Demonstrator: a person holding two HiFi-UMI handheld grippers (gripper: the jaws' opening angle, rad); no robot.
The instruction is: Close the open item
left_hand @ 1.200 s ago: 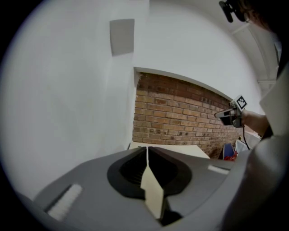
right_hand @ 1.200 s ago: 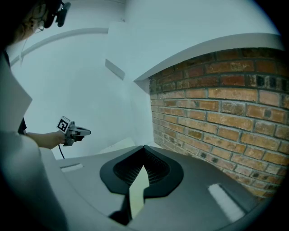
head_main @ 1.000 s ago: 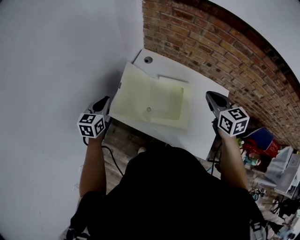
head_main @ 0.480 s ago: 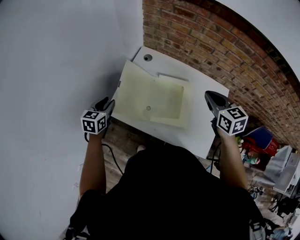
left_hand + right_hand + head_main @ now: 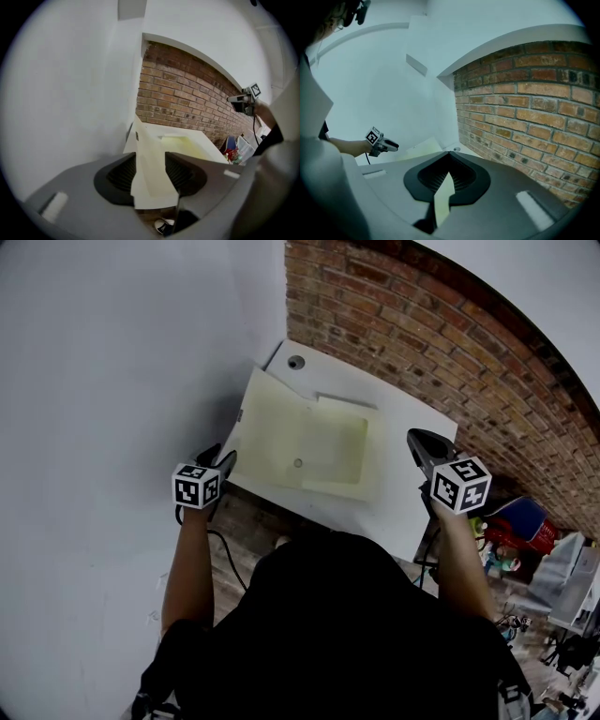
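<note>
My left gripper (image 5: 225, 458) at the tabletop (image 5: 401, 479) corner, jaws just opening, pale folder (image 5: 300, 427) corner loose between them, right gripper (image 5: 418, 439) jaws clenched, empty

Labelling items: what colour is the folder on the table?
Pale yellow folder, clearest in the head view.

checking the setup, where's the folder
In the head view, the pale yellow folder lies on the white table, toward its left side, near the brick wall.

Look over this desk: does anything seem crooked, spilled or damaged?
The pale yellow folder lies crooked on the white table. Its left side seems to jut past the table's left edge instead of lining up with it. Nothing looks spilled or damaged.
</note>
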